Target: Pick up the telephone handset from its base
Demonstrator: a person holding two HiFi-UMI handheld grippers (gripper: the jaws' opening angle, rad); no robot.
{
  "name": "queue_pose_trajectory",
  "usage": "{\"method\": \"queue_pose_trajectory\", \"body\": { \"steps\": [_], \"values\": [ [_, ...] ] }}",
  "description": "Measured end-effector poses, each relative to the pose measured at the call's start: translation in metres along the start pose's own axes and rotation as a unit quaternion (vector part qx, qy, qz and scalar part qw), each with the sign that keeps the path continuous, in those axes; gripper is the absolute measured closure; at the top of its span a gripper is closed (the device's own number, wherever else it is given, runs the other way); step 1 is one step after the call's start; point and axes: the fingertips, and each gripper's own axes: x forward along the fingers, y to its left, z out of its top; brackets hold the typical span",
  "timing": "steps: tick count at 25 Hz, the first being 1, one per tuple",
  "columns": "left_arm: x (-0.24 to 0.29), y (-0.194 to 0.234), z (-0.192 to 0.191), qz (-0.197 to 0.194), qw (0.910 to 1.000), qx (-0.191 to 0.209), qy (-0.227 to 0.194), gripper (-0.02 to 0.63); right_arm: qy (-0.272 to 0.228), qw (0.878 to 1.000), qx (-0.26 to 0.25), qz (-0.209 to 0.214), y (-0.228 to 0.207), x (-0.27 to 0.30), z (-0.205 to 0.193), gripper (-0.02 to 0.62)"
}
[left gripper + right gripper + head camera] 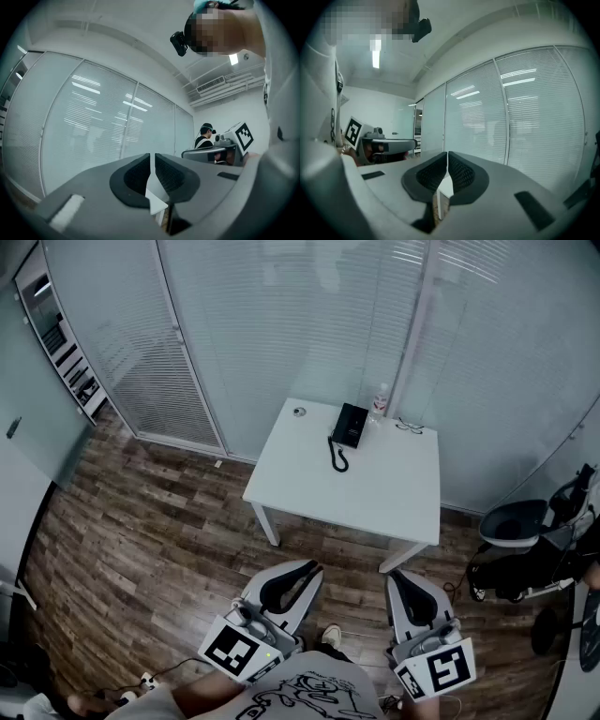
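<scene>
Both grippers are hanging well short of the white table (375, 493), low and close to the person (300, 697). The left gripper (312, 566) and the right gripper (397, 576) are pointing level toward its near edge. In each gripper view the ribbed pads (135, 177) are pressing almost together, leaving only a thin slit, and nothing is sitting between them.

The black telephone (350, 425) is lying near the far edge of the tabletop, about midway along it. The handset (344, 427) appears to be resting on its base (357, 422), though at this range the two are blending into one dark shape. The coiled cord (337, 458) is trailing from the phone toward the middle of the tabletop. A clear plastic bottle (379, 401) is standing just beside the phone's far right corner, and a small round object (299, 412) is sitting at the far left corner.

Several things could be going wrong from here, as I judge it. Jaws arriving clenched like this would be shoving the handset rather than straddling it, so they need spreading before contact. A reach across the whole tabletop is risking a clip on the bottle, which looks tall and light enough to topple. The cord is tethering handset to base, so a quick lift could be dragging the base along. A smooth handset pinched off-centre may be swinging or slipping free.
</scene>
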Motion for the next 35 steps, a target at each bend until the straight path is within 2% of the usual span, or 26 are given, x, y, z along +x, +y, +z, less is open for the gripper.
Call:
{"method": "queue_pose_trajectory", "body": {
  "steps": [8, 20, 27, 35],
  "values": [
    [0.024, -0.006, -0.003, -0.006, 1.0, 0.001, 0.002, 0.575, -0.006, 1.0, -0.004, 0.005, -0.02, 0.001, 0.002, 0.588],
    [0.07, -0.032, -0.002, 0.011, 0.9999, 0.003, -0.008, 0.575, -0.027, 1.0, 0.009, -0.006, -0.084, -0.022, 0.004, 0.588],
    [0.09, -0.048, -0.014, 0.023, 0.9996, -0.016, -0.004, 0.575, -0.014, 1.0, 0.019, 0.001, -0.116, -0.034, -0.014, 0.588],
    [0.107, -0.042, -0.029, 0.027, 0.9994, -0.018, 0.011, 0.575, -0.006, 0.999, 0.033, 0.009, -0.13, -0.027, -0.031, 0.588]
  ]
}}
